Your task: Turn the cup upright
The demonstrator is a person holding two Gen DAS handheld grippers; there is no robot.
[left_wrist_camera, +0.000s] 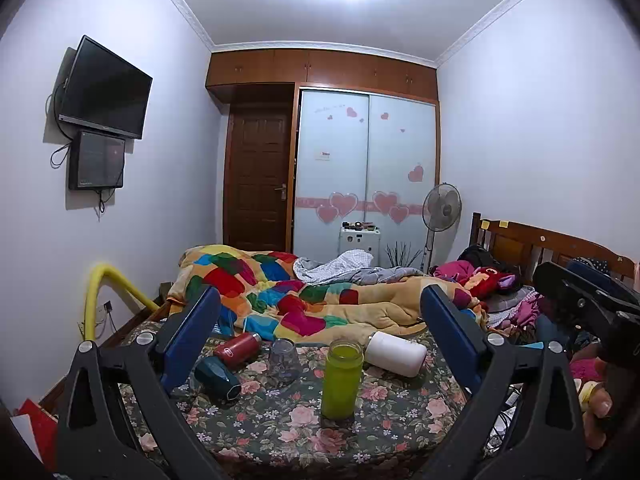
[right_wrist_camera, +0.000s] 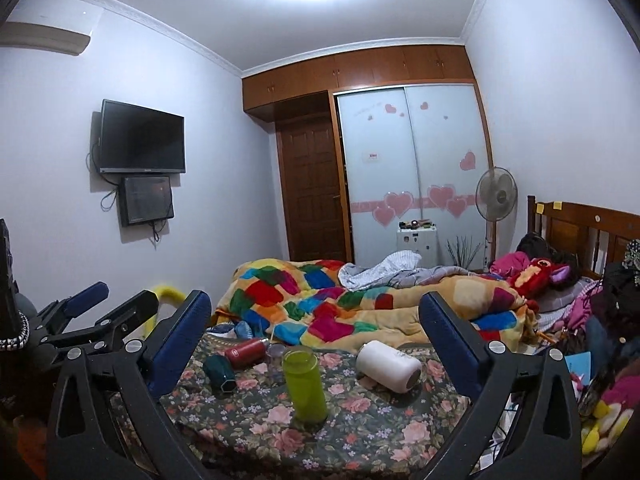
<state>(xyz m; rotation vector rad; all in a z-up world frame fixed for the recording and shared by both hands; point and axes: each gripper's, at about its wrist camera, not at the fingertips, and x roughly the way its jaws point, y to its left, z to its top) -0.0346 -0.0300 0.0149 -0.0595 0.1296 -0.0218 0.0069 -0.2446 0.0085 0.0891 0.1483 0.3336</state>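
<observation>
Left gripper: blue-padded fingers spread wide, nothing between them, held above the near part of the bed. Also seen from the right wrist view at far left, its fingers apart.

Right gripper: blue pads likewise spread wide and released, gripping nothing, raised over the near edge of the bed.

Floral bedsheet: dark ground with pink roses; carries all cups listed below.

Green cup: translucent yellow-green, standing upright with mouth up, nearest of the group, roughly centred between the left gripper's fingers.

White cup: lying on its side, right of the green cup and slightly farther; in the right wrist view its open end faces near-right.

Clear glass cup: standing mouth down, just left of and behind the green cup.

Red cup: lying on its side, left of the clear glass, white label showing.

Dark teal cup: lying on its side at the left, nearer than the red one, hexagonal end facing near.

Patchwork quilt: multicoloured, heaped across the far half of the bed.

Wall television: dark screen, on the left wall.

Standing fan: far right, before the heart-decorated wardrobe doors.
</observation>
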